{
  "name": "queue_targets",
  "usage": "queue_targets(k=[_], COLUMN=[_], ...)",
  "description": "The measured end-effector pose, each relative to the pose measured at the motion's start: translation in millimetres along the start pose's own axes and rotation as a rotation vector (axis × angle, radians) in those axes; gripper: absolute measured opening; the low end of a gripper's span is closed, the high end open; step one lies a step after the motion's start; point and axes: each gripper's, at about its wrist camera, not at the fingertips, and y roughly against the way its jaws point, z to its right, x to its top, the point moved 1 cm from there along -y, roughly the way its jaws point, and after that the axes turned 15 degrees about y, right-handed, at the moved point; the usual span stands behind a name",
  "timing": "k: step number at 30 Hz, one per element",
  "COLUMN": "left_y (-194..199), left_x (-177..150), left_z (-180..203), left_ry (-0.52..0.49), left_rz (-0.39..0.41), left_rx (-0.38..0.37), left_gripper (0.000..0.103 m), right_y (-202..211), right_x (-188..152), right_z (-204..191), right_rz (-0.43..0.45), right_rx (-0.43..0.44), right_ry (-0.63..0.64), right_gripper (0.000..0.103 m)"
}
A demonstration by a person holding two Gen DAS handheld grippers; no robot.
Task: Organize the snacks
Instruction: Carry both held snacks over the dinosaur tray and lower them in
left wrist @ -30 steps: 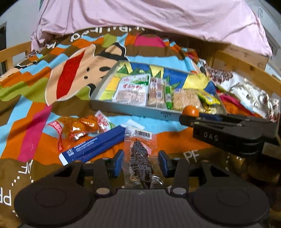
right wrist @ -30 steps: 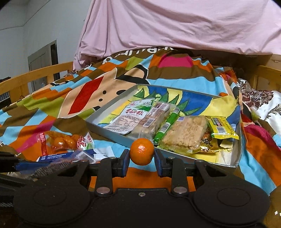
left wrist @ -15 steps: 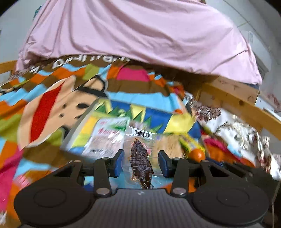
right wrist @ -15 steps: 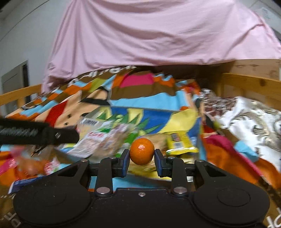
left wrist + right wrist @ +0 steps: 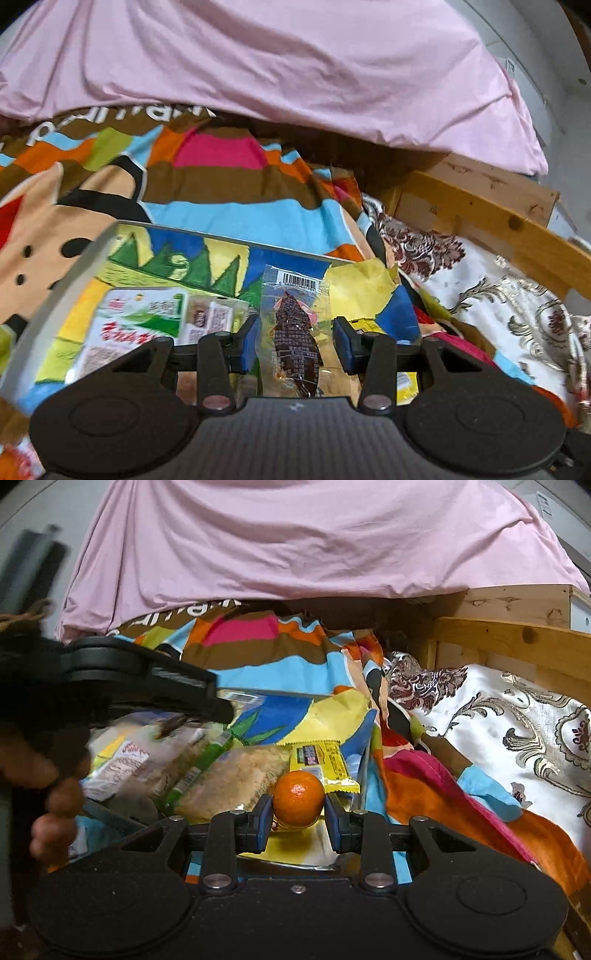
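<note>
presently my left gripper (image 5: 296,341) carries a clear snack packet (image 5: 293,332) with a dark brown strip inside and a barcode at its top edge. the packet stands upright between my blue pads (image 5: 248,343). the left pad touches the packet's edge; on the right a narrow gap shows between the plastic and the pad, so the jaws stand moderately open, and i cannot tell from this view how firmly the packet is pinched. the packet sits over the grey tray (image 5: 70,275), whose floor bears a bright lining of green, yellow and blue. a white and green snack bag (image 5: 142,325) lies flat in the tray to the left of the packet.

my right gripper (image 5: 298,818) is closed narrowly on a small orange (image 5: 298,799); both blue pads (image 5: 263,821) press its sides. the orange is held above the near right part of the tray. just behind it lies a yellow wrapped bar (image 5: 321,762), and to its left a pale crumbly cake in clear wrap (image 5: 236,779), then a green stick-shaped packet (image 5: 201,766) lying on a slant. items further left are blurred.

the left gripper (image 5: 147,681) appears in the right view as a black body over the tray's left side, with the fingers (image 5: 55,805) of the hand holding it below.

the tray rests on a multicoloured striped blanket (image 5: 221,184). a pink sheet (image 5: 258,62) drapes behind, and a wooden bed rail (image 5: 509,642) runs on the right beside a white patterned cloth (image 5: 517,716).
</note>
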Motion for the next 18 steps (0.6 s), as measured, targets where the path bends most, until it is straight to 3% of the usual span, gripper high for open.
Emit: queue_targets(k=[9,18], left_y=[-46,-53], left_x=[-8,-12], left_z=[-1,-5], left_ry=[-0.026,-0.033], left_rz=[-0.066,-0.071], left_rx=[-0.009,-0.027], left_gripper=[0.046,0.049], right_y=[-10,-11], right_x=[-6,-6], right_z=[-4,-6], right_rz=[-0.036,-0.041], right_rx=[0.024,0.019], right_ry=[0.018,0.029], right_gripper=[0.033,0.033])
